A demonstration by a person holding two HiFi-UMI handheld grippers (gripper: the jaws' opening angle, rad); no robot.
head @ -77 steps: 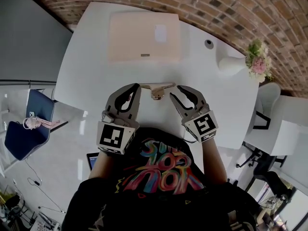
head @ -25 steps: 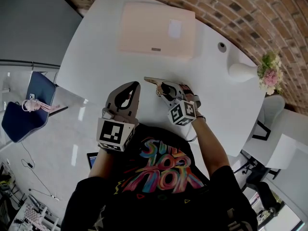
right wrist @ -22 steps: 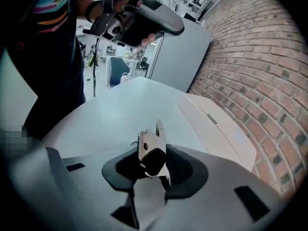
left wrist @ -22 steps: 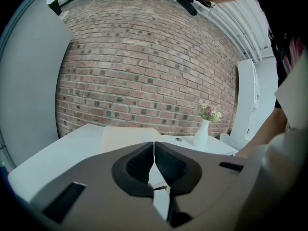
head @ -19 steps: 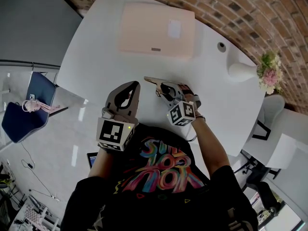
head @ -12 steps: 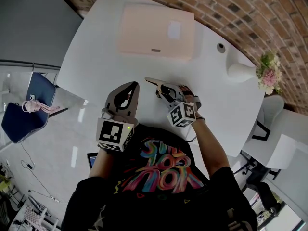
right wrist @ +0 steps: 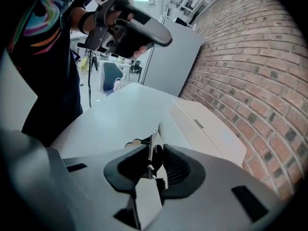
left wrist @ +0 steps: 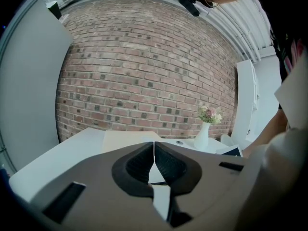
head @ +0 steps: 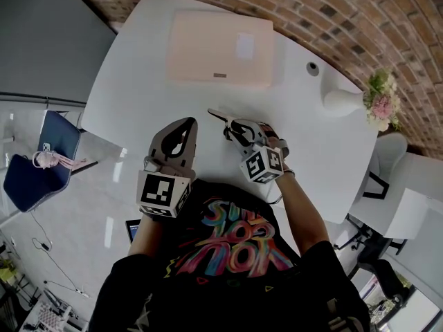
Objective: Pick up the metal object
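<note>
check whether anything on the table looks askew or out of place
Only the metal object: it stands on edge between the jaws of the right gripper, which have just been closing on it, one end poking past the tips. The pink box lies flat, the vase upright; nothing spilled.

Bright even light, fisheye-warped edges

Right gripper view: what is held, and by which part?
The metal object, one end pinched between the fingers, which have just been closing.
</note>
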